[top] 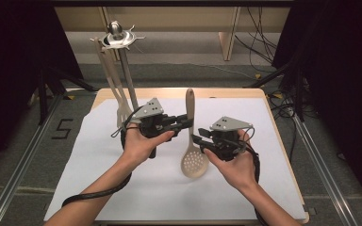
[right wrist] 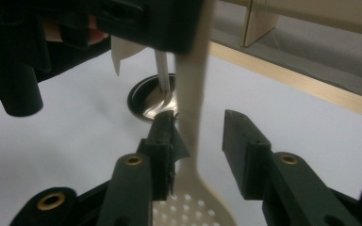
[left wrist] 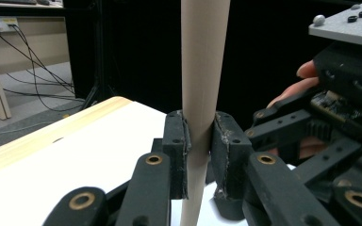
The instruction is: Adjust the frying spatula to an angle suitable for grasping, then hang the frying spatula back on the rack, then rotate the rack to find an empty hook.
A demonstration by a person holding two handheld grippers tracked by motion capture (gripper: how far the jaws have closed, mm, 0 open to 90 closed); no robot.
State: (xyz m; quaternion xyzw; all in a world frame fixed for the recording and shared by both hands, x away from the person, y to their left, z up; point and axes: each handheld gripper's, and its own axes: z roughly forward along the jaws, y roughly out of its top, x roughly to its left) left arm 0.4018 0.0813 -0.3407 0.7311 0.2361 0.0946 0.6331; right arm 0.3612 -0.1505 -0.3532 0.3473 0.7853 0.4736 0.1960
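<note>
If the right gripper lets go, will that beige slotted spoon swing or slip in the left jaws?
The beige slotted spoon looks stiff: its handle stays straight. Clamped mid-handle by the left gripper, the perforated bowl hangs low, so it may pivot. The smooth tapered handle might slip.

Your wooden bench (top: 259,92) carries a white sheet (top: 245,188); the utensil stand's round base (right wrist: 143,101) sits on that sheet.

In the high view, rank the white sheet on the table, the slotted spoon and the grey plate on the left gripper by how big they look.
1. White sheet.
2. Slotted spoon.
3. Grey plate on the left gripper.
</note>
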